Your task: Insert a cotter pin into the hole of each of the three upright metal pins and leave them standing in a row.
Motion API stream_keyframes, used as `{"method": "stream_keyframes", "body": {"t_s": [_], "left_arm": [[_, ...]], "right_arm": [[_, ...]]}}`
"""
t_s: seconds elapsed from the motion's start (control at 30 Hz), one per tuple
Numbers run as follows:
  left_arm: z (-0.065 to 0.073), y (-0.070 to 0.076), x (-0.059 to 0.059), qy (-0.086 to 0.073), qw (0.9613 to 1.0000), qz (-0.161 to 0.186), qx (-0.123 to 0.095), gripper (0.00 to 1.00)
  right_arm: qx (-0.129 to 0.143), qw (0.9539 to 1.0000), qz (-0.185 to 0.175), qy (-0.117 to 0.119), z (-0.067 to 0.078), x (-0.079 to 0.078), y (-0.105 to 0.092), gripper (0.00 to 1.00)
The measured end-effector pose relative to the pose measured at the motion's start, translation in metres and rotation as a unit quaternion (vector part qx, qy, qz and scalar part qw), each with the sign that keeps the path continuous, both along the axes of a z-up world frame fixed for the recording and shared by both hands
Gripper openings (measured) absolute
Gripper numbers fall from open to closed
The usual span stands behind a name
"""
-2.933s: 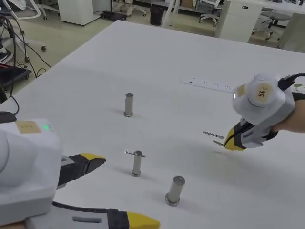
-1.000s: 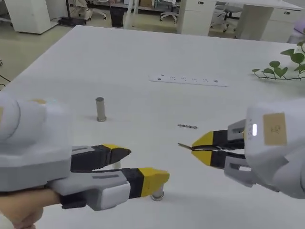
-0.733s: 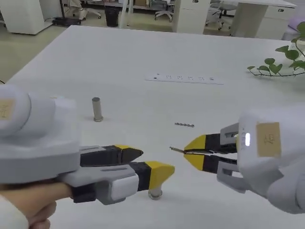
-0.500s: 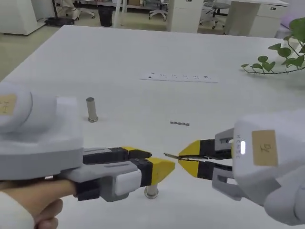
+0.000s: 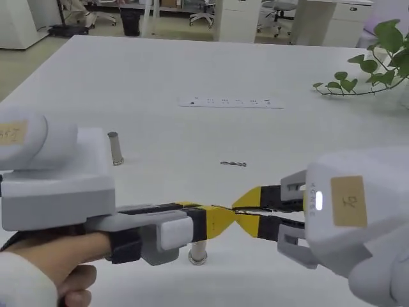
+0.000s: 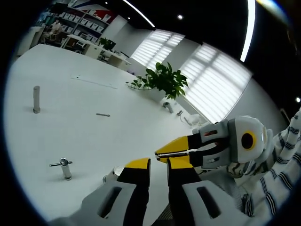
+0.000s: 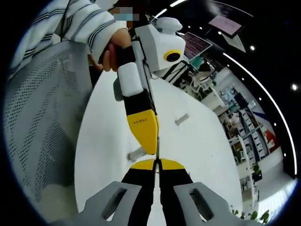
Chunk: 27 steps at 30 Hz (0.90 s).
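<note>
Since 0.5 s ago the L gripper point(image 6: 157, 165) and R gripper point(image 5: 244, 209) have closed the gap btwn them. Tips that stood just apart now meet in the head view, and the free end of the held cotter pin point(image 7: 158, 146) is right at the L gripper's yellow tips; can't tell if it touches. The whole head view has slid too, so the camera moved; things on the table point(image 5: 160, 70) lie as before.

L gripper sits in a hand point(image 5: 57, 272). Its fingers are narrow, w/ a slim gap btwn the yellow tips in its own view and nothing seen clamped. R gripper's fingers are pinched tight on the held cotter pin, which sticks straight fwd from the tips toward the L gripper.

Places, all taken from the white power strip point(image 5: 223, 102):
- Both grippers meet well to the near side of the strip, approx. below its middle.
- Loose cotter pin point(image 5: 233, 164) lies flat btwn the strip and the gripper tips.
- Bare pin point(image 5: 115, 148) stands upright on the near side of the strip, off past its left end and well apart from the tips.
- Near pin point(image 5: 197, 254) stands farther to the near side still, right under the L gripper, its top hidden.
- Fitted pin point(image 6: 64, 168), in the left gripper view, stands upright on the strip's near side w/ a crosswise cotter point(image 6: 56, 164) thru its top, apart from the L tips.
- Plant point(image 5: 364, 64) sits well past the strip's right end.
</note>
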<state>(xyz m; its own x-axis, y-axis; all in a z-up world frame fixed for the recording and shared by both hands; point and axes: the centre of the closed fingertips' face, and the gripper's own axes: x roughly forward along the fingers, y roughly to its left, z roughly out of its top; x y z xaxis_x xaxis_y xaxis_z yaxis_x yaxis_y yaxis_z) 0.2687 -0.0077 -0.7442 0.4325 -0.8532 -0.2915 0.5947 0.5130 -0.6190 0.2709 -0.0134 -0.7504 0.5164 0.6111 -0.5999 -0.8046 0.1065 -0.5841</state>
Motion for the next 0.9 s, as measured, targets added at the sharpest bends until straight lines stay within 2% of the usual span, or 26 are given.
{"method": "stream_keyframes", "body": {"t_s": [0.2, 0.37, 0.43, 0.6, 0.77, 0.83, 0.9], "left_arm": [[0.0005, -0.0003, 0.0013, 0.009, 0.9999, 0.001, -0.007, 0.06], [0.0011, 0.0016, 0.0045, 0.002, 0.9999, 0.010, -0.004, 0.02], [0.0016, 0.0018, 0.0046, 0.008, 0.9998, 0.013, -0.009, 0.02], [0.0010, 0.0014, 0.0039, 0.008, 0.9999, 0.012, -0.008, 0.02], [0.0018, 0.0019, 0.0034, 0.016, 0.9996, 0.019, -0.014, 0.01], [0.0028, 0.0027, 0.0034, 0.029, 0.9990, 0.025, -0.020, 0.01], [0.0026, 0.0038, 0.0032, 0.036, 0.9988, 0.028, -0.019, 0.00]], "right_arm": [[0.000, 1.0000, 0.004, 0.001, -0.0010, 0.0003, 0.0015, 0.02], [0.003, 1.0000, 0.004, 0.001, -0.0002, 0.0011, 0.0021, 0.02], [0.004, 1.0000, 0.004, 0.001, 0.0003, 0.0013, 0.0022, 0.02], [0.002, 1.0000, 0.004, 0.000, -0.0001, 0.0006, 0.0018, 0.02], [0.002, 1.0000, 0.005, -0.004, 0.0012, -0.0005, 0.0016, 0.02], [0.003, 1.0000, 0.005, -0.006, 0.0024, -0.0007, 0.0018, 0.02], [0.005, 1.0000, 0.006, -0.006, 0.0033, -0.0009, 0.0022, 0.02]]}}
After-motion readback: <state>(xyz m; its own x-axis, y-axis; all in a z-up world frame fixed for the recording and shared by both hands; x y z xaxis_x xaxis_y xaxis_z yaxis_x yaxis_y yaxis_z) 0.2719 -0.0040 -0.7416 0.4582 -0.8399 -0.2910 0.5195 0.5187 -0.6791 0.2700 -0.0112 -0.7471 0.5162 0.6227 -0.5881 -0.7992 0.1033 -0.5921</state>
